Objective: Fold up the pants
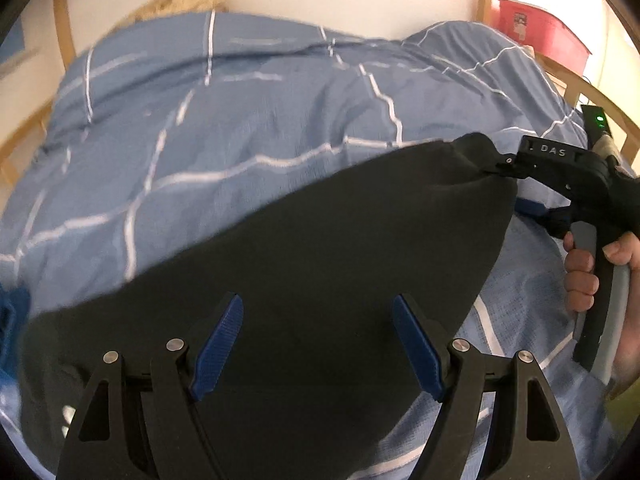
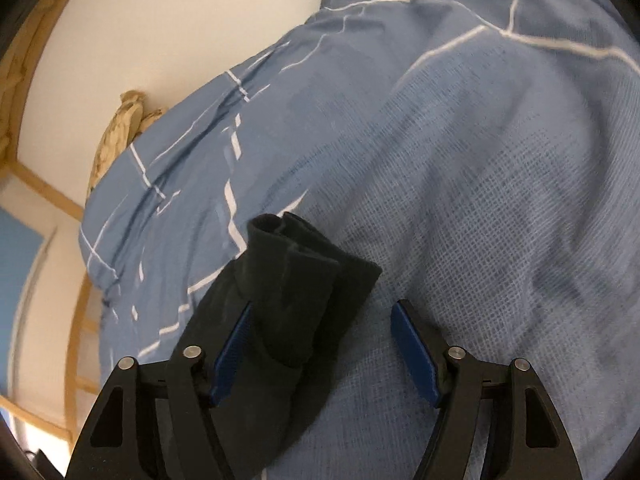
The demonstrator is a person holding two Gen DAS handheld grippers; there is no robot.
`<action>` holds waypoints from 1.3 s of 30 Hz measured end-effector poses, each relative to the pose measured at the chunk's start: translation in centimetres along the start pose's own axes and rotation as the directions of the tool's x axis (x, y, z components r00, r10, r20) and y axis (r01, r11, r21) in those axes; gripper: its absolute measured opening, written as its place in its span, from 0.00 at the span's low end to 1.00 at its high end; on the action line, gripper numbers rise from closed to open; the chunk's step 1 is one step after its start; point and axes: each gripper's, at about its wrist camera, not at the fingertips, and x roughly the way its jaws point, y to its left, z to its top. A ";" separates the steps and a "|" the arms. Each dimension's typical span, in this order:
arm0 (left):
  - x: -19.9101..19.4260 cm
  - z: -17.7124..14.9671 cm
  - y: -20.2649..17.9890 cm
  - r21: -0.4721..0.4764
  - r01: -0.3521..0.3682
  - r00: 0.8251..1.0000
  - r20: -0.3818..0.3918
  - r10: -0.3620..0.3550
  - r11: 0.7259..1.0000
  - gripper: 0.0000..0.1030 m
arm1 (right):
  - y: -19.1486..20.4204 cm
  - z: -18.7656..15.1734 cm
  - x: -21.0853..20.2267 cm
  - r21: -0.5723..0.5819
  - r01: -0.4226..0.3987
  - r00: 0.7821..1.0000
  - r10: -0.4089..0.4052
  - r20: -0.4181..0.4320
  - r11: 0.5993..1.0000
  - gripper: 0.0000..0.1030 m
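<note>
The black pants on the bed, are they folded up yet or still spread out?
Mostly spread: the black pants lie as one broad dark sheet over the blue duvet, only one end bunched.

The black pants (image 1: 304, 280) run off the bottom of the left wrist view, so their near end cannot be seen. The blue blanket (image 1: 224, 120) is blurry at the far side, and the red box (image 1: 540, 32) (far right) is too fuzzy to tell. The person's hand (image 1: 592, 276) is cut off by the right edge.
</note>
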 end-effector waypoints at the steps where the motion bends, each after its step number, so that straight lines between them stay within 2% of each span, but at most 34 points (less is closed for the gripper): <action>1: 0.3 -0.1 0.1 -0.013 0.006 1.000 -0.016 -0.007 1.000 0.74 | 0.0 -0.1 -0.1 0.001 -0.010 1.000 0.010 0.007 1.000 0.50; 3: 1.0 -0.5 0.2 -0.036 0.018 0.999 -0.039 -0.019 0.999 0.74 | 0.2 -0.2 -0.3 -0.005 -0.053 0.999 0.053 0.011 0.999 0.45; 5: 1.4 -0.9 0.2 -0.043 0.014 0.999 -0.047 -0.016 0.999 0.74 | 0.5 -0.2 -0.2 -0.021 -0.052 0.999 0.052 0.010 0.998 0.45; 6: 1.6 -1.0 0.1 -0.044 0.012 0.999 -0.050 -0.014 0.999 0.74 | 0.5 -0.2 0.0 -0.028 -0.048 0.999 0.048 0.001 0.998 0.40; 9: 1.9 -1.2 -0.1 -0.043 0.008 0.998 -0.059 -0.010 0.999 0.75 | 0.9 0.0 0.3 -0.068 -0.040 0.999 0.039 -0.015 0.997 0.17; 11: 2.0 -1.1 -0.3 -0.031 0.014 0.998 -0.065 -0.016 0.999 0.75 | 0.9 0.1 -0.7 -0.077 -0.032 0.999 0.033 0.013 0.997 0.16; 13: 2.1 -1.1 -0.6 -0.015 0.014 0.997 -0.071 -0.015 1.000 0.76 | 0.8 0.1 -2.6 -0.069 -0.065 0.993 0.071 0.090 0.995 0.15; 16: 1.6 -0.7 0.0 -0.024 0.034 0.997 -0.072 -0.036 0.999 0.75 | 1.0 0.0 -1.9 -0.096 0.010 0.998 -0.004 0.060 0.995 0.15; 18: -0.1 -0.4 0.9 -0.030 0.032 0.999 -0.040 -0.034 0.999 0.75 | 1.4 -0.3 -2.2 -0.112 0.030 0.997 -0.022 0.070 0.993 0.15; 21: -4.0 0.0 2.7 -0.005 -0.024 0.999 0.046 0.024 1.000 0.75 | 3.7 -0.9 -4.1 -0.189 0.050 0.991 -0.026 0.129 0.981 0.16; 24: -7.2 0.0 5.0 0.003 -0.076 0.994 0.076 0.076 0.997 0.75 | 7.8 -1.8 -6.7 -0.327 0.095 0.981 -0.033 0.190 0.940 0.16; 28: -10.8 -1.0 9.3 -0.043 -0.082 0.993 0.082 0.086 0.996 0.75 | 14.4 -4.0 -10.1 -0.496 0.132 0.968 -0.003 0.251 0.858 0.16; 31: -12.5 -2.0 12.4 -0.096 -0.088 0.992 0.084 0.096 0.991 0.75 | 18.8 -6.1 -11.7 -0.579 0.132 0.965 0.030 0.261 0.805 0.16; 34: -14.2 -3.6 15.9 -0.151 -0.097 0.991 0.080 0.110 0.984 0.75 | 23.1 -9.2 -13.0 -0.667 0.150 0.960 0.054 0.275 0.730 0.16; 39: -15.9 -6.5 20.0 -0.166 -0.140 0.986 0.071 0.153 0.976 0.75 | 27.8 -14.2 -13.2 -0.753 0.157 0.963 0.071 0.261 0.640 0.16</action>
